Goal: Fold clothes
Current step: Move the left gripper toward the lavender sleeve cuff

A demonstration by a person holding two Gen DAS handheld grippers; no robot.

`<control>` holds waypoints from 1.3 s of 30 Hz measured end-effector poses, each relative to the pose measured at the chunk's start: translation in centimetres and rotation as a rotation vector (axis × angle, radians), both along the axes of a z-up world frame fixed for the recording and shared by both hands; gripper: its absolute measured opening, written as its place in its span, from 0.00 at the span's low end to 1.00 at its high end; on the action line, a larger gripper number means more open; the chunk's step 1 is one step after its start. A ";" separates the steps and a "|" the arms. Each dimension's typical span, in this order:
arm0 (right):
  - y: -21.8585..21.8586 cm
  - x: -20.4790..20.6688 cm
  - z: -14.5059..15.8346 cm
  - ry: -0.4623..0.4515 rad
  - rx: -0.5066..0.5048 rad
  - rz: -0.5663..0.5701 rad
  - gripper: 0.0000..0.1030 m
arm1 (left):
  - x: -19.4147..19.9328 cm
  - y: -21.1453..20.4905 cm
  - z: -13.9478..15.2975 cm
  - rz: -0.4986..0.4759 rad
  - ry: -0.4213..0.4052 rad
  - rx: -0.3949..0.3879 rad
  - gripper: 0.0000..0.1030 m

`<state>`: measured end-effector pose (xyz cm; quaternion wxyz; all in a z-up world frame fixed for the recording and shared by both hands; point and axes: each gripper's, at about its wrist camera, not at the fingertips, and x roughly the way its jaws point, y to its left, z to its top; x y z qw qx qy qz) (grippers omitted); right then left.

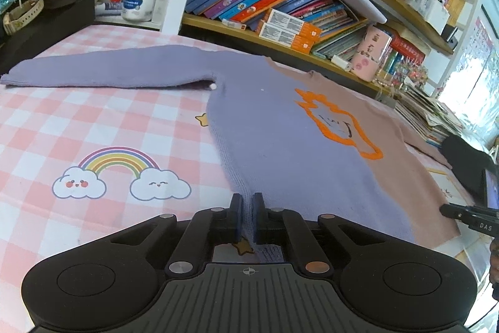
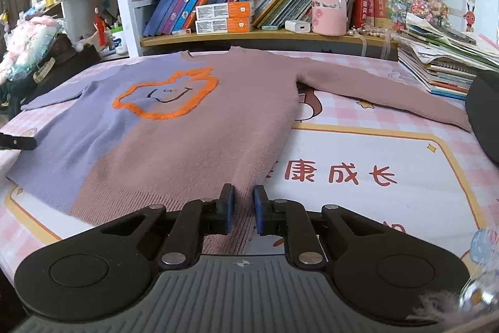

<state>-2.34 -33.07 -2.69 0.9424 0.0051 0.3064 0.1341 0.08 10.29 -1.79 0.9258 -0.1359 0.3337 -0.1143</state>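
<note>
**Both hem corners pinched — the risk now is the lift**

The sweater (image 2: pixel 174 127) lies flat on its back across the table (image 2: pixel 358 145), half lilac, half dusty pink, an orange-outlined smiling shape (image 2: pixel 165 95) on the chest and both sleeves spread out to the sides. The neckline points at the bookshelf (image 2: pixel 280 36), the ribbed hem sits at the near edge.

The left tool (image 1: pixel 248 216) is clamped on the lilac corner of the hem, a ridge of knit squeezed up between its blue pads. The right tool (image 2: pixel 243 213) is closed on the pink side of the hem, fabric bunched in the narrow gap between its pads.

So where could this go wrong? The grips look shallow, just a thin fold of soft knit in each. A sharp pull may well let one corner slide out, and the hem would drop crooked. If only the top layer is caught, and that can't be told from here, the back panel would lag and bunch under the fold.

Watch the lilac sleeve (image 1: pixel 103 71) and the pink sleeve (image 2: pixel 383 95) too: both still lie wide out, so carrying the hem forward now could drag them into a skewed heap. Uneven height between the two hands would twist the body. And that pile of books (image 2: pixel 443 64) is crowding the pink cuff, something to snag.
</note>
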 end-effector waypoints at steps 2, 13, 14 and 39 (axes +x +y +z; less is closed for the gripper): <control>0.1 -0.1 0.0 0.000 0.001 0.004 0.12 | 0.1 0.2 0.0 0.002 0.000 -0.003 0.05; 0.7 0.1 0.0 0.005 -0.001 0.031 0.12 | 0.2 0.6 0.0 0.011 0.004 -0.003 0.04; 0.7 0.1 0.0 0.005 -0.002 0.031 0.12 | 0.2 0.7 0.0 0.010 0.006 -0.005 0.04; 7.5 2.9 2.8 -0.152 -0.153 0.203 0.56 | 1.7 9.3 2.6 0.313 -0.090 0.091 0.34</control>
